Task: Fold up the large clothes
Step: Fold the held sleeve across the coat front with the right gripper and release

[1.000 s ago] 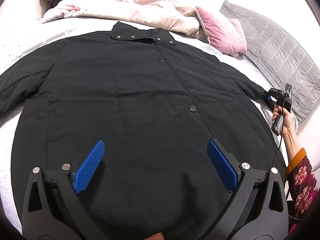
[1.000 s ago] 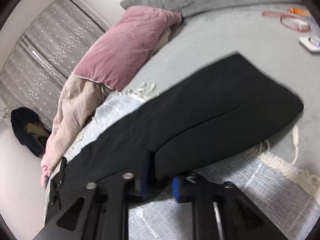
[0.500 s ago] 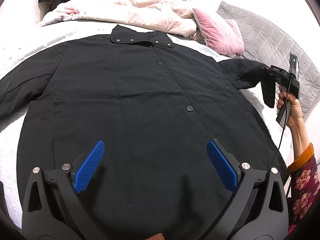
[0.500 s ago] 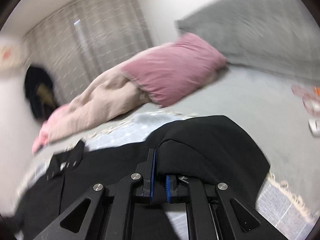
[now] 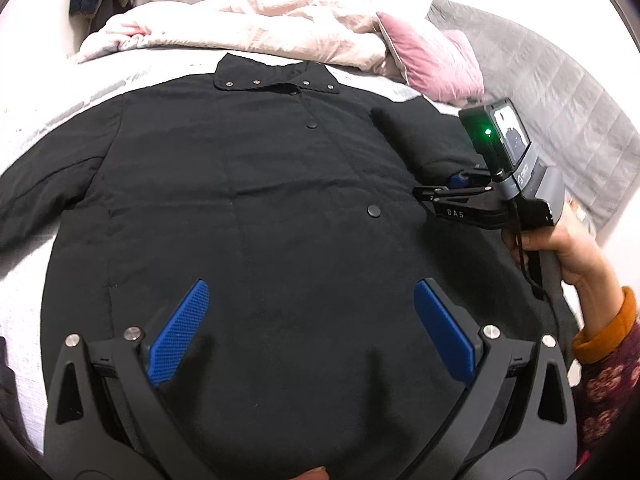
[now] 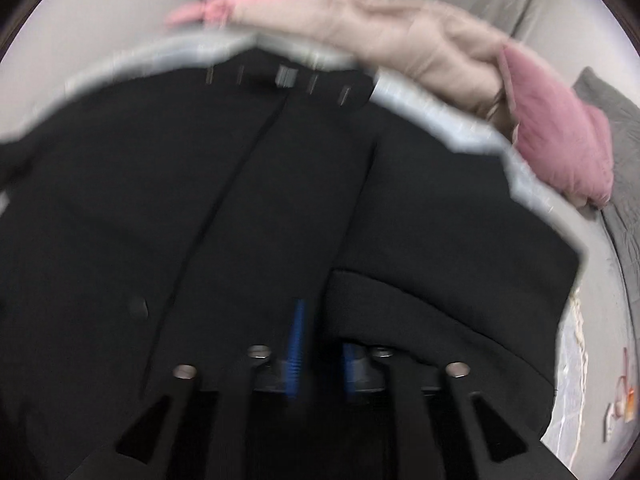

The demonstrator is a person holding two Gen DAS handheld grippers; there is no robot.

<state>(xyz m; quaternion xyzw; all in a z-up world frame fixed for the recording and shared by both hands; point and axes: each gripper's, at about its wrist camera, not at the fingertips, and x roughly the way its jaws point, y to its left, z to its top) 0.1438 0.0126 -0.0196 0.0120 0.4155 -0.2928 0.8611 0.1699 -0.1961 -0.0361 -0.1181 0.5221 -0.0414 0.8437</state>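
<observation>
One black coat (image 5: pixel 256 208) was seen spread front-up across the bed (image 5: pixel 52 120), its collar (image 5: pixel 276 78) toward the heaped pink duvet (image 5: pixel 256 24). Two dark buttons were counted down the coat's front, and five small metal snaps along the collar. One sleeve (image 5: pixel 416 140) lay folded inward over the coat's chest, on the side nearer the pink pillow (image 5: pixel 436 64); the other sleeve (image 5: pixel 44 192) was stretched outward from the coat on the far side.

The left hand-held gripper (image 5: pixel 310 332) was held above the coat's lower front with its two blue pads (image 5: pixel 178 340) set wide apart and nothing between them. The right hand-held gripper (image 5: pixel 460 180) was held by one hand (image 5: pixel 568 248) just beside the folded sleeve, and its fingers were clamped narrowly on the sleeve's cuff end; in the blurred right wrist view the two blue pads (image 6: pixel 296 344) were seen close together with black cloth between them.

One grey quilted blanket (image 5: pixel 560 100) lay beyond the pillow, away from the coat.
</observation>
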